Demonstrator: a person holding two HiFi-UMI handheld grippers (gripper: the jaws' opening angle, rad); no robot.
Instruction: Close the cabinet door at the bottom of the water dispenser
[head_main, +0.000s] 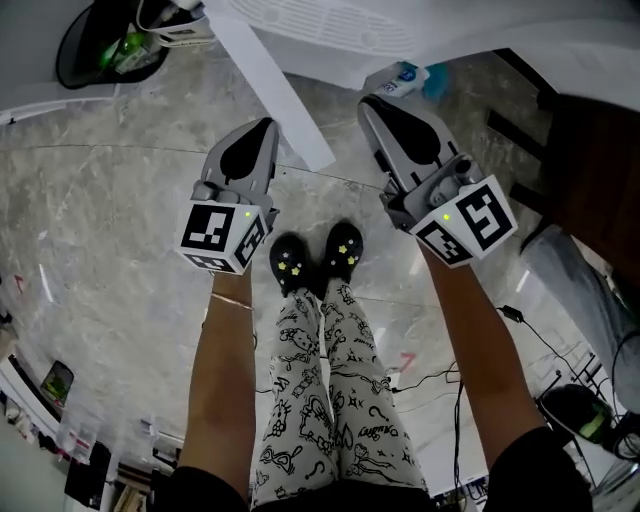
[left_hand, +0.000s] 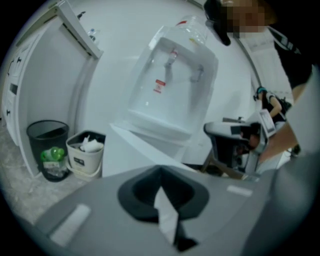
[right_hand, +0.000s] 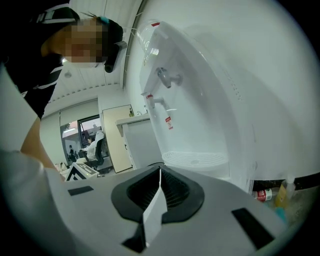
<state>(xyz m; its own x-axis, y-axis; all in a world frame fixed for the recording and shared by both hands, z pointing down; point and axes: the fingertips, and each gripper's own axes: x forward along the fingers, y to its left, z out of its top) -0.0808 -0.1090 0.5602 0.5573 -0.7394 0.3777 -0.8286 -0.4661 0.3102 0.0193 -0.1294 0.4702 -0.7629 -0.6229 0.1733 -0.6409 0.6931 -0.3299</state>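
The white water dispenser (head_main: 330, 25) (left_hand: 172, 82) (right_hand: 210, 95) stands in front of me, at the top of the head view. Its bottom cabinet door (head_main: 280, 90) (left_hand: 122, 152) swings out open toward me as a white panel. My left gripper (head_main: 262, 128) (left_hand: 160, 172) hangs just left of the door's free edge; its jaws meet with nothing between them. My right gripper (head_main: 372, 105) (left_hand: 235, 135) (right_hand: 160, 170) is on the door's other side, close to the dispenser's front, also shut and empty. Neither gripper visibly touches the door.
A black bin (left_hand: 47, 147) and a small white bin (left_hand: 85, 152) stand left of the dispenser. Bottles (right_hand: 265, 194) lie by the dispenser's base on the right. My feet in black shoes (head_main: 315, 258) stand on the marble floor. Cables (head_main: 540, 345) trail at the right.
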